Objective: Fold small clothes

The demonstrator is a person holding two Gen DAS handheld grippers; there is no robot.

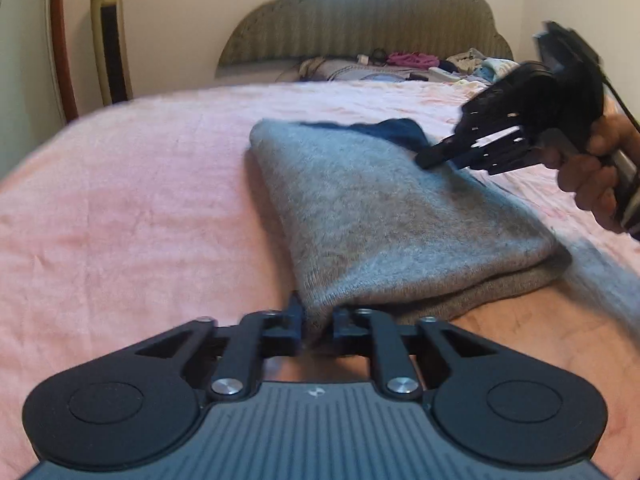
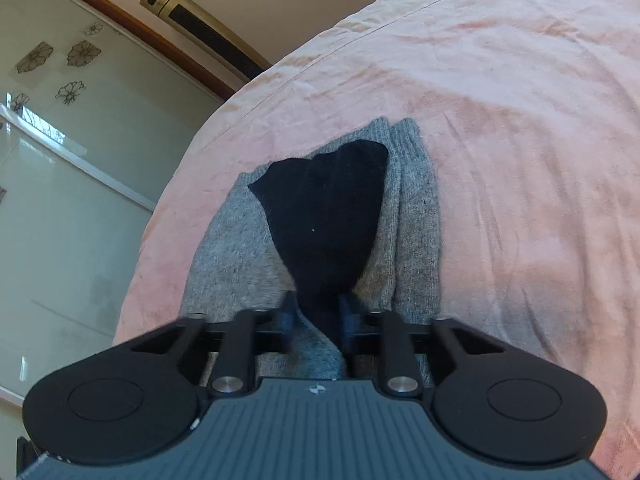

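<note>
A folded grey sweater [image 1: 384, 216] lies on a bed covered with a pink sheet [image 1: 132, 184], and both grippers have hold of it at opposite ends. In the left wrist view the left gripper [image 1: 318, 326] sits at 6 o'clock, its jaws drawn narrow and pinched on the near corner of the grey knit, which bunches up between them; from there the sweater stretches away toward 1 o'clock. At its far end, around 2 o'clock, the right gripper [image 1: 426, 160] comes in from the right, held by a hand [image 1: 592, 184] wrapped round its handle, with its tip down on the cloth beside a dark blue part [image 1: 400, 130] of the garment. In the right wrist view the right gripper [image 2: 318, 312] is at 6 o'clock with its jaws narrow and closed on that dark piece [image 2: 324, 216], which rises from the jaws and spreads toward 12 o'clock over the grey sweater [image 2: 228, 248]; two grey ribbed edges [image 2: 412, 184] lie side by side to the right of it, toward 1 o'clock. The pink sheet [image 2: 500, 140] fills the right half of that view. Back in the left wrist view, a padded headboard [image 1: 360, 16] stands at 12 o'clock, with a heap of mixed clothes [image 1: 404, 64] piled just below it, well apart from the sweater.
</note>
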